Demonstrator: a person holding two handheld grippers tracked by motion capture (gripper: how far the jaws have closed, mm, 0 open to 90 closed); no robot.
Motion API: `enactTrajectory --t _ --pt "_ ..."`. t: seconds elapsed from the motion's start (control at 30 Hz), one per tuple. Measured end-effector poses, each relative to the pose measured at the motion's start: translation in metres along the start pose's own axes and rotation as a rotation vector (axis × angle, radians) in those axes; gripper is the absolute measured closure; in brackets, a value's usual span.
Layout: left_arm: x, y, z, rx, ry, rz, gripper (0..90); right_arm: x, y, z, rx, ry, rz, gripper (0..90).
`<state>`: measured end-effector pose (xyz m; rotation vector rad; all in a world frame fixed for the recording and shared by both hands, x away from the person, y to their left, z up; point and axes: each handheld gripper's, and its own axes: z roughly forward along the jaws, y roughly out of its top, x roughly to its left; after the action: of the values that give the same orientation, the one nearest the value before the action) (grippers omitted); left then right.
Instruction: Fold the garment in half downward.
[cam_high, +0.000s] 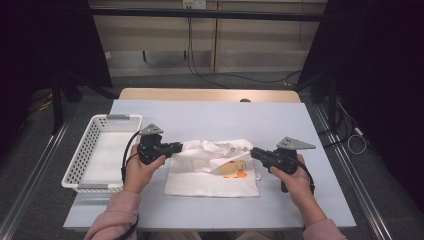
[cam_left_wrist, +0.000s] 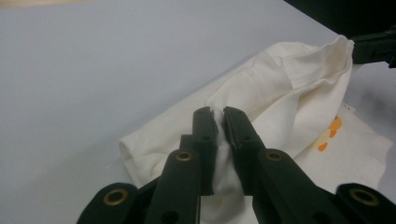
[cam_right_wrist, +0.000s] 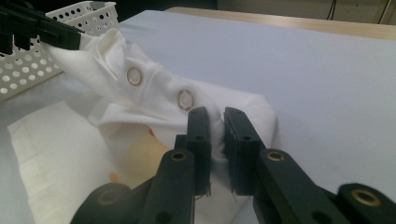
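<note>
Cloth (cam_high: 212, 165) on counter (cam_high: 280, 125), far edge lifted. Left tongs (cam_high: 179, 147) and right tongs (cam_high: 253, 151) both clamped on that edge. Risk judged: thin pinch slipping under uneven pull, collapsing fold. White basket (cam_high: 80, 155) alongside, left.

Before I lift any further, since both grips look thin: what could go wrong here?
Each gripper pinches only a thin fold, so the white garment may slip from the left gripper or the right gripper. Its lower layer lies flat on the table, so it could drag. The basket beside the left hand could get knocked.
</note>
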<state>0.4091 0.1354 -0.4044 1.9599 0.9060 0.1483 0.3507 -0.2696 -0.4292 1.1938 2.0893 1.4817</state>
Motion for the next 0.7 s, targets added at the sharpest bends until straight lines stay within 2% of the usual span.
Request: enactTrajectory --t 0.1,0.13,0.17,0.3,0.37,0.4,0.5,0.57,0.67,0.7 --pt "0.0003 0.0001 -0.0006 0.006 -0.006 0.001 83.6 0.0008 -0.0005 -0.0010 0.003 -0.002 0.006 81.9" --pt "-0.0007 -0.0007 0.0000 -0.005 -0.014 -0.021 83.6 0.0008 -0.0008 -0.0011 0.002 0.001 0.004 81.9" --pt "0.0003 -0.0007 -0.0003 -0.004 -0.007 -0.008 83.6 0.0008 -0.0016 -0.0012 0.003 0.006 0.001 81.9" --pt "-0.0001 -0.0012 -0.0020 0.001 -0.007 0.001 83.6 0.0005 -0.0020 -0.0014 0.008 0.003 -0.001 81.9" --pt "-0.0014 -0.0017 -0.0026 -0.010 -0.007 -0.014 83.6 0.0009 -0.0018 -0.0014 0.002 0.009 0.000 81.9" --pt "-0.0015 -0.0017 -0.0034 -0.005 -0.006 -0.001 83.6 0.0012 -0.0018 -0.0015 0.002 0.009 -0.001 81.9" --pt "-0.0029 -0.0027 -0.0039 -0.009 -0.012 -0.013 83.6 0.0017 -0.0019 -0.0021 0.001 0.004 -0.005 81.9" --pt "-0.0025 -0.0028 -0.0054 -0.003 -0.004 0.005 83.6 0.0024 -0.0016 -0.0030 0.003 0.006 -0.002 81.9" --pt "-0.0043 -0.0033 -0.0066 -0.011 -0.007 -0.008 83.6 0.0029 -0.0013 -0.0034 0.001 0.004 -0.007 81.9" --pt "-0.0041 -0.0032 -0.0076 0.000 -0.003 0.000 83.6 0.0032 -0.0012 -0.0033 0.001 0.006 -0.010 81.9"
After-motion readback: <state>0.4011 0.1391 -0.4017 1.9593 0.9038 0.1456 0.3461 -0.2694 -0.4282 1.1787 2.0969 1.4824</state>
